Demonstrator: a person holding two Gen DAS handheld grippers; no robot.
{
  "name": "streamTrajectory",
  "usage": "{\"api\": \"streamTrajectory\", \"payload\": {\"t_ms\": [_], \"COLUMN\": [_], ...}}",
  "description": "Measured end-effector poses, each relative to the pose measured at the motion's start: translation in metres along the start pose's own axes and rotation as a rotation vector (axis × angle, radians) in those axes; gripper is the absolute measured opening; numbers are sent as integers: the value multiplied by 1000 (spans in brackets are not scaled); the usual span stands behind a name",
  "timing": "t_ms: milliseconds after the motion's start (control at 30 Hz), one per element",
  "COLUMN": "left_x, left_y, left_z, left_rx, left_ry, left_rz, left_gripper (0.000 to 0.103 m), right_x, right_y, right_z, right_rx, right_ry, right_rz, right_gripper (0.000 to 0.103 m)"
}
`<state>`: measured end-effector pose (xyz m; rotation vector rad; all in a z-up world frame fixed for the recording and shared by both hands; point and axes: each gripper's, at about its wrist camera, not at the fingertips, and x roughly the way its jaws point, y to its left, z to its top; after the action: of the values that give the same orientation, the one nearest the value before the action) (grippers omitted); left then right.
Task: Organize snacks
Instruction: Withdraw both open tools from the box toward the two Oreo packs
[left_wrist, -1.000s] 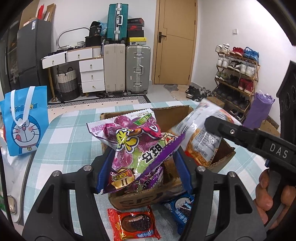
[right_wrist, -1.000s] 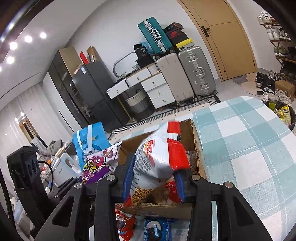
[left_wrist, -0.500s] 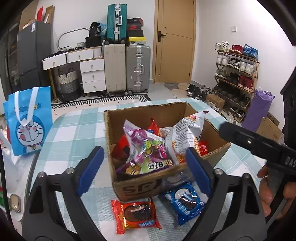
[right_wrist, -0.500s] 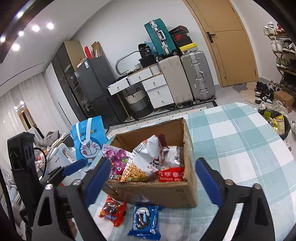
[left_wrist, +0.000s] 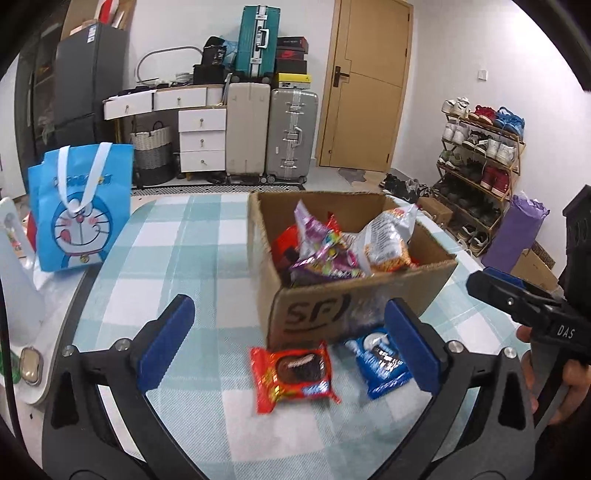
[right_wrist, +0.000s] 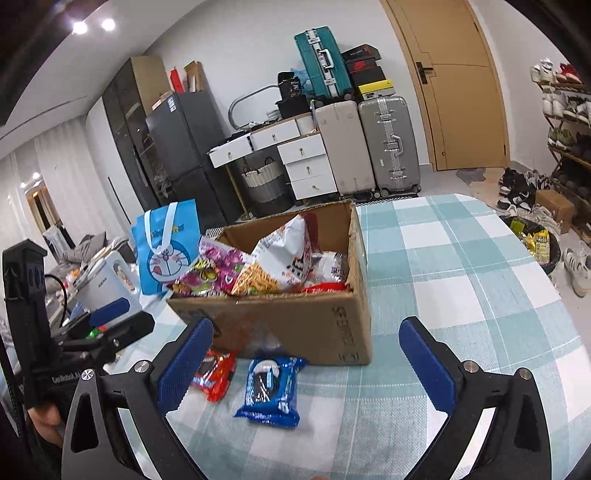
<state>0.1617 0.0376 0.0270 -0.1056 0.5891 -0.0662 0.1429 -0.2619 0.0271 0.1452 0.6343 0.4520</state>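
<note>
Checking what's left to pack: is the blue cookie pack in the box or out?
Out. The blue pack lies flat on the tablecloth just before the box.

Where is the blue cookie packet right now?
The blue cookie packet lies on the checked tablecloth just in front of the cardboard box, right of the red cookie packet, outside both claws.

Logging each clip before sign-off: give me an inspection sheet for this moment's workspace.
Surface: table with teal-and-white checked cloth.
Job's things: cardboard box holding snack bags; red cookie pack and blue cookie pack lie on the cloth in front of it.
Clutter: blue cartoon tote bag at the table's left edge.
Grippers: left gripper and right gripper both have jaws wide apart, holding nothing.
Cables: thin black cable at the right view's left edge.
Surroundings: suitcases, drawers, door, shoe rack.
</note>
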Motion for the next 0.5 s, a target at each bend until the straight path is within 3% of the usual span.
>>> {"api": "streamTrajectory", "payload": {"t_ms": [300,500], "left_x": [-12,-4], "left_y": [22,19], "left_z": [-27,-31], "left_rx": [-40,-31], "left_ry": [17,29], "left_rz": [33,46], "left_gripper": [102,102], "right_x": [-2,5], "right_y": [17,19], "right_z": [-21,-26], "right_rx": [-121,-127], "right_ry": [-31,-32], "right_rz": [-56,-49], "right_gripper": [103,103]}}
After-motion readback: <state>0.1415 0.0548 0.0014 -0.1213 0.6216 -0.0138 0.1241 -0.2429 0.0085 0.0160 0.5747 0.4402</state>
